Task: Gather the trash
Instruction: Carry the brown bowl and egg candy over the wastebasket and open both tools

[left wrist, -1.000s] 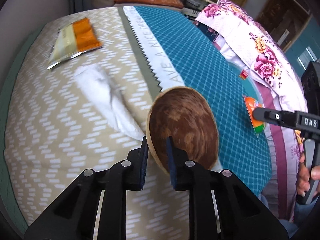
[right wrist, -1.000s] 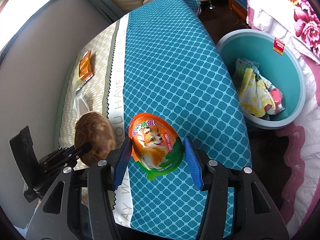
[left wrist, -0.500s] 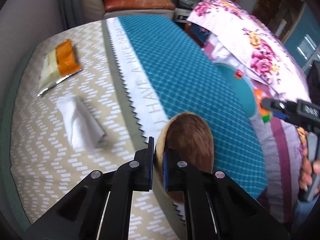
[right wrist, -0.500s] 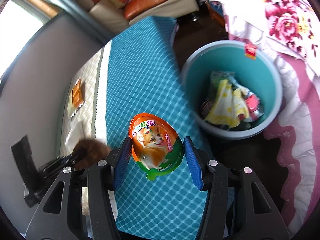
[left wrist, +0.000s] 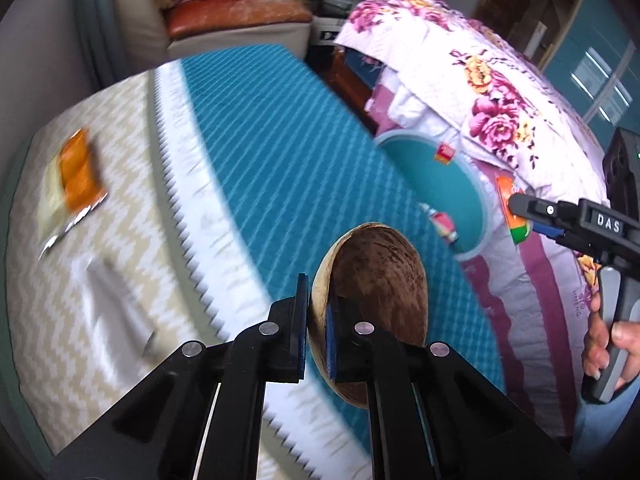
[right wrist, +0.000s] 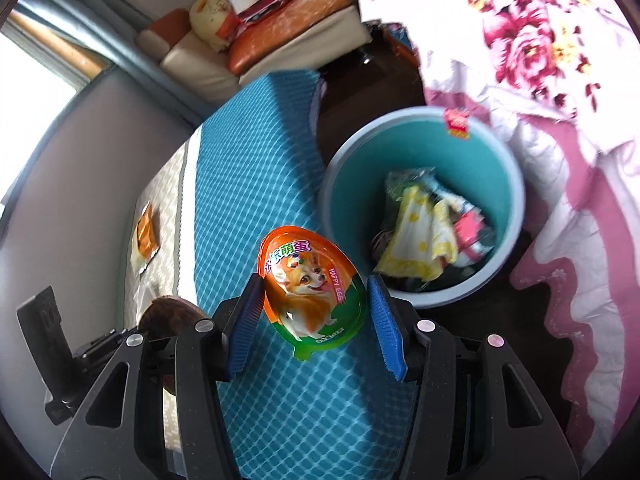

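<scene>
My left gripper (left wrist: 316,304) is shut on the rim of a brown coconut shell half (left wrist: 380,292), held above the teal part of the bedspread. My right gripper (right wrist: 314,312) is shut on an orange and green egg-shaped package (right wrist: 314,284) with a dog picture. It hangs over the bed's edge, just left of the teal bin (right wrist: 420,144). The bin holds a yellow-white wrapper (right wrist: 420,236) and other scraps. In the right wrist view the shell (right wrist: 168,316) and the left gripper (right wrist: 100,344) show at the lower left.
An orange snack wrapper (left wrist: 76,172) and a crumpled white tissue (left wrist: 116,308) lie on the beige zigzag side of the bed. A floral quilt (left wrist: 492,120) is piled behind the bin (left wrist: 448,184). A hand (left wrist: 608,344) grips the right tool. A sofa (right wrist: 280,32) stands beyond.
Both grippers have swung toward the bin with their loads. The left jaws closed tighter on the shell's rim. In the right wrist view the bin has come closer.
</scene>
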